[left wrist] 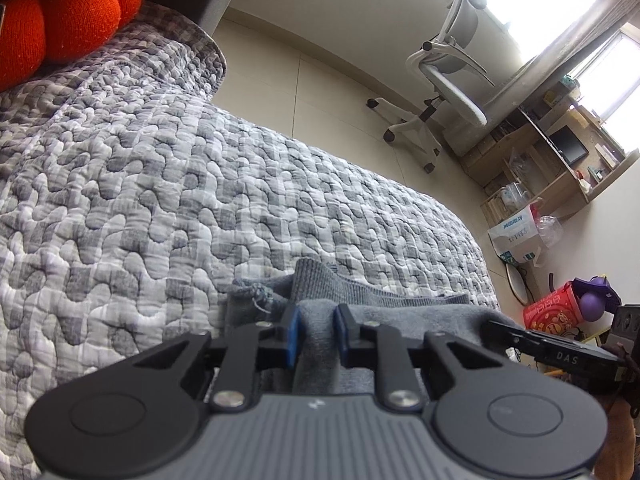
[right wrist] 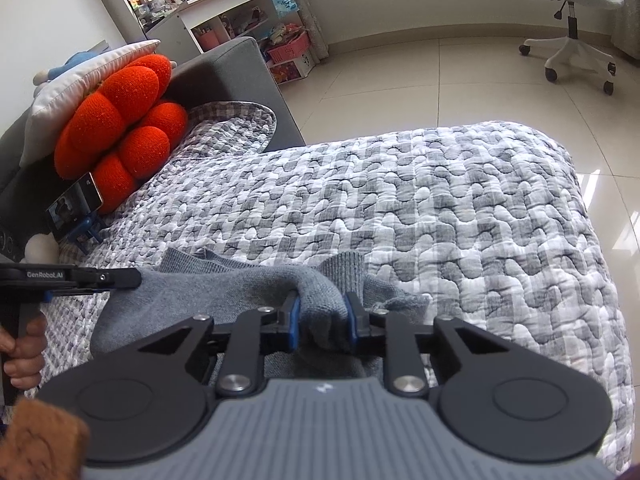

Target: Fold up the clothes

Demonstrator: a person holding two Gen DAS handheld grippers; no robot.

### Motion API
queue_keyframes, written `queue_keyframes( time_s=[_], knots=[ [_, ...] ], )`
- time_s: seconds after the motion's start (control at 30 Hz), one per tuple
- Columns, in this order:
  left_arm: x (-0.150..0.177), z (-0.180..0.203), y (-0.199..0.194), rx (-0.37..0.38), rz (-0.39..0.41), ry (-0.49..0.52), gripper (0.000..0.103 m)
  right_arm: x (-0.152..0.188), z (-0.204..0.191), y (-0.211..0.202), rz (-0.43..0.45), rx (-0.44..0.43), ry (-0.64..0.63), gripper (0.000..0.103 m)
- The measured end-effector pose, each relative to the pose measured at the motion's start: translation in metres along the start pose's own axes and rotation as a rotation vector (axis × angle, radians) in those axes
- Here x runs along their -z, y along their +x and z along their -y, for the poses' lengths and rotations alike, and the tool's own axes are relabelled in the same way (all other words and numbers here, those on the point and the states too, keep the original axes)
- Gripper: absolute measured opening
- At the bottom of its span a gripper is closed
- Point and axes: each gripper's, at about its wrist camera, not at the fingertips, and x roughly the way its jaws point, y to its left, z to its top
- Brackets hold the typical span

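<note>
- Two pairs of tongs clenched on one grey knit garment (right wrist: pixel 192 292), held low over the quilted bed cover (right wrist: pixel 460 208), near its front edge.
- Left tongs (left wrist: pixel 316 330): pinched on a bunched ridge of the grey cloth between the blue pads (left wrist: pixel 293 334), probably to keep that end from sliding while the fabric was carried.
- Between the grips: stretched in a loose span, sagging a little, so likely held taut enough to line up an edge.
- Right tongs (right wrist: pixel 322 314): closed round a thick gathered fold, ribbed hem (right wrist: pixel 344 268) poking up just beyond, a grip suited to lifting or laying over.
- Far right of bed: left bare, perhaps as room for spreading.
- Could not tell whether mid-fold or being shifted after folding.
</note>
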Motion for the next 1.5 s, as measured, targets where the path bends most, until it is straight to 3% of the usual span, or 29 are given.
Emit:
queue_keyframes(
  time_s=[0.1,0.33,0.47,0.53,0.6,0.83,1.23,1.33,1.5],
  knots=[
    [0.0,0.001,-0.003,0.008,0.014,0.006,0.016,-0.002,0.012,-0.005,-0.009,-0.039,0.06,0.036],
    [0.001,0.001,0.005,-0.013,0.007,0.004,0.016,-0.007,0.034,-0.013,0.035,-0.064,0.196,0.038],
    [0.002,0.002,0.009,-0.039,0.008,0.009,0.016,-0.003,0.023,0.0,-0.007,-0.025,0.109,0.037],
    [0.002,0.002,0.009,-0.049,0.018,0.01,0.015,-0.003,0.017,-0.001,0.005,-0.008,0.074,0.025],
    [0.002,0.005,0.004,-0.051,0.038,0.026,0.014,-0.004,0.013,-0.006,0.029,-0.003,0.05,0.021],
    [-0.006,0.009,-0.012,-0.025,0.143,0.039,0.013,-0.008,0.014,-0.016,0.096,0.014,0.046,0.019],
    [-0.01,0.017,0.017,-0.146,0.172,0.061,0.012,-0.008,0.008,0.015,0.086,0.123,0.021,0.019],
    [-0.009,0.017,0.02,-0.209,0.162,0.081,0.012,-0.008,0.006,0.02,0.087,0.141,0.01,0.019],
    [-0.009,0.015,0.025,-0.234,0.148,0.068,0.012,-0.007,0.003,0.028,0.089,0.169,-0.007,0.019]
  ],
)
